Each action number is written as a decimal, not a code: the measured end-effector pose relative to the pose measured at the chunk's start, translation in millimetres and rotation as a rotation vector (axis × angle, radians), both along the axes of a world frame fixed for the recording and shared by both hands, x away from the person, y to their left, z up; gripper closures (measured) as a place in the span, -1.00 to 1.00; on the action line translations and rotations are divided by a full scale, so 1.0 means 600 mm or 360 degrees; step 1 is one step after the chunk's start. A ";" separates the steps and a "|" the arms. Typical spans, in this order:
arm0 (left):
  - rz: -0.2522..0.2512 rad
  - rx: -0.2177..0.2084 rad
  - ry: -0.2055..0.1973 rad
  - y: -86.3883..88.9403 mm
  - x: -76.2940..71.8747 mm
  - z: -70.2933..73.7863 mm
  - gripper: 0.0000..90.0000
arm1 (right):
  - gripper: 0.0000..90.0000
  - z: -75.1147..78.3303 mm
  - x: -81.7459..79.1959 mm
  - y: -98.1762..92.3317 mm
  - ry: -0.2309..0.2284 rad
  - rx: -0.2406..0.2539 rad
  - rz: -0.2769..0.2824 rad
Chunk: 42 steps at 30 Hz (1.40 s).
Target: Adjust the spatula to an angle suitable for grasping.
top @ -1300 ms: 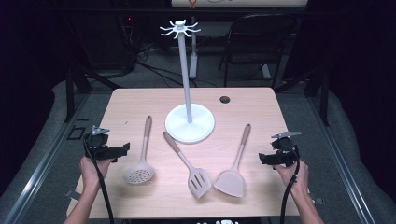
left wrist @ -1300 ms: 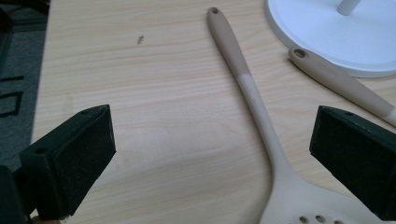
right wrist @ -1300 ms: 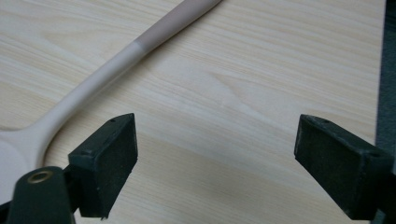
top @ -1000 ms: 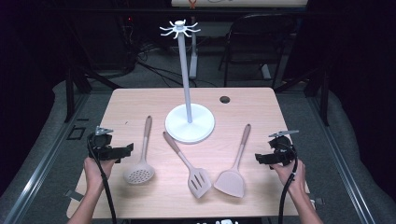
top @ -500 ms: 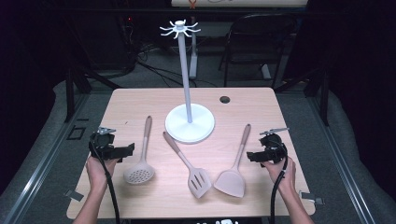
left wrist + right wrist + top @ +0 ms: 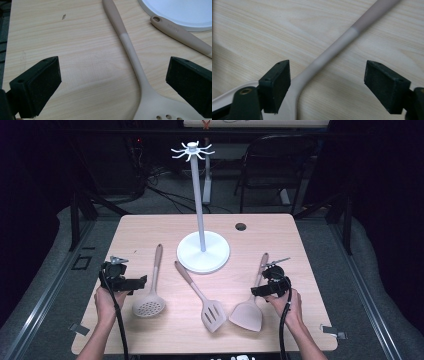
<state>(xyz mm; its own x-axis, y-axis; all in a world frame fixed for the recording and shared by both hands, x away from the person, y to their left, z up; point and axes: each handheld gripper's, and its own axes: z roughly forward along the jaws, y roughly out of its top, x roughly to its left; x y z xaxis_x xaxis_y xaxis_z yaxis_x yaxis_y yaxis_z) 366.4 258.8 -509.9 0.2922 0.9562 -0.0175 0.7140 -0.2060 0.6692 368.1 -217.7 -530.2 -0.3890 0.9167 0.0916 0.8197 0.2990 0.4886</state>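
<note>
While its jaws, just closing yet wide, straddle the beige solid spatula [image 6: 329, 52], handle running far-right, the right gripper [image 6: 327, 85] grips nothing.

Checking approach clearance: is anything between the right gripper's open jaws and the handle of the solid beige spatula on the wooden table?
Nothing visible. The right gripper straddles the solid beige spatula, whose neck lies bare on the wooden table; the jaws, just closing, aren't pressing it.

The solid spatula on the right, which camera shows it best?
The high view: the solid spatula lies whole there, blade to handle tip, beside the right gripper. The right gripper view gives its neck and handle close between open jaws. The left gripper view shows other utensils.
</note>
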 end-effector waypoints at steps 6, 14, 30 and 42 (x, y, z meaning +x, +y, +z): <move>-0.0027 -0.0001 0.0006 -0.002 0.001 -0.002 -1.00 | -0.21 -0.017 0.005 0.021 0.0067 -0.0063 0.0051; -0.0067 -0.0008 0.0021 -0.008 0.003 -0.005 -1.00 | -0.03 -0.028 0.006 0.034 0.0081 -0.0060 0.0056; -0.0090 -0.0008 0.0036 -0.010 -0.002 -0.005 -0.99 | 0.07 -0.035 0.014 0.029 0.0159 -0.0041 0.0092; -0.0104 0.0000 0.0034 -0.012 -0.004 -0.004 -0.99 | 0.20 -0.033 0.016 0.026 0.0167 -0.0060 0.0121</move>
<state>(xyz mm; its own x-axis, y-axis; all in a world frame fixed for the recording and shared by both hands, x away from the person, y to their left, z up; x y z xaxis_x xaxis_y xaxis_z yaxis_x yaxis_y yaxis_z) 363.8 251.6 -512.1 0.3535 0.9351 -0.0246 0.7133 -0.2525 0.6538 377.7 -202.0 -549.8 -0.4474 0.8886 0.1015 0.8402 0.3786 0.3883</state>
